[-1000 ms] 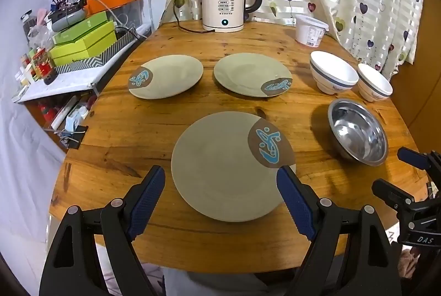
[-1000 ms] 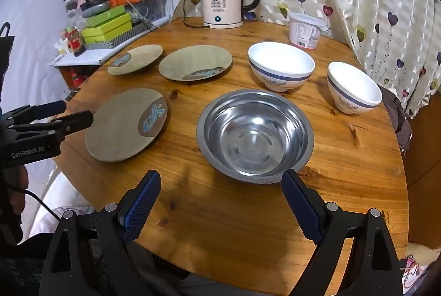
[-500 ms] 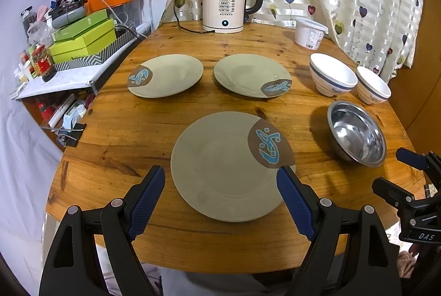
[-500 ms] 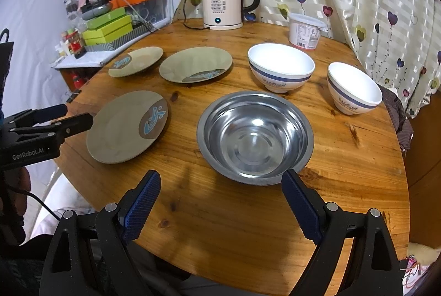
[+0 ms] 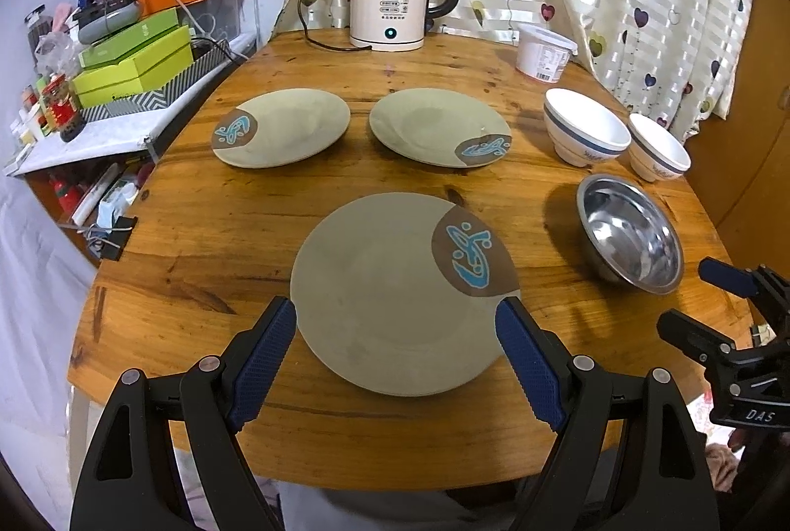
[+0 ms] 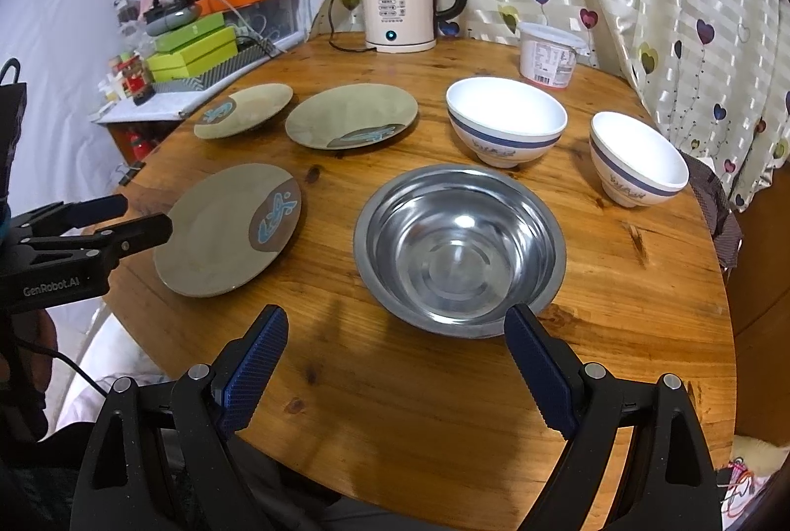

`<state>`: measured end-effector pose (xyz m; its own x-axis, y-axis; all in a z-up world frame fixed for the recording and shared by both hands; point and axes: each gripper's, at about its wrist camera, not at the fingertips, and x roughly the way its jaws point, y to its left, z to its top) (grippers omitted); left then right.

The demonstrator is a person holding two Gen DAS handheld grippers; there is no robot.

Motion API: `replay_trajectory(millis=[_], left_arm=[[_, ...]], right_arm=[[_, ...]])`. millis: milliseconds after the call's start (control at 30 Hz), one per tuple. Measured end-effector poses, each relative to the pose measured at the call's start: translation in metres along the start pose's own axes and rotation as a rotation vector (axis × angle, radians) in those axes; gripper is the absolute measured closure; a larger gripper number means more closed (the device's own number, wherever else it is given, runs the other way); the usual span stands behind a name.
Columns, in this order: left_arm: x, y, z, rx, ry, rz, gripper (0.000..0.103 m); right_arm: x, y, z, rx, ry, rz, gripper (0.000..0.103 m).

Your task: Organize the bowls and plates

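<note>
Little has changed over the last second: left gripper (image 5: 396,328) hovers with jaws wide open and empty astride the nearest plate (image 5: 402,291) on the counter (image 5: 222,229), right gripper (image 6: 395,333) likewise before the steel bowl (image 6: 459,247), so sorting seems unstarted; both hands stay hidden.

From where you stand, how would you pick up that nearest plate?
Probably by the near rim of the nearest plate, coming in low from the table edge. It lies flat, so only its thin raised edge offers the left gripper a pinch.
</note>
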<state>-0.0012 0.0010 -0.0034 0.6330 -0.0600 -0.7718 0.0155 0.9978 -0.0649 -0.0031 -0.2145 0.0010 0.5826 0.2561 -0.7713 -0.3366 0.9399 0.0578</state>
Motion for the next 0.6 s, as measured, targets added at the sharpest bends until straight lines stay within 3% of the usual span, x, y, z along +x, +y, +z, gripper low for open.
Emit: replay_trajectory(millis=[600], left_arm=[[0.0024,0.0027,0.0002,-0.004,0.011,0.007,0.02]], right_arm=[[0.0017,0.0012,0.0018,-0.004,0.003,-0.003,0.013]])
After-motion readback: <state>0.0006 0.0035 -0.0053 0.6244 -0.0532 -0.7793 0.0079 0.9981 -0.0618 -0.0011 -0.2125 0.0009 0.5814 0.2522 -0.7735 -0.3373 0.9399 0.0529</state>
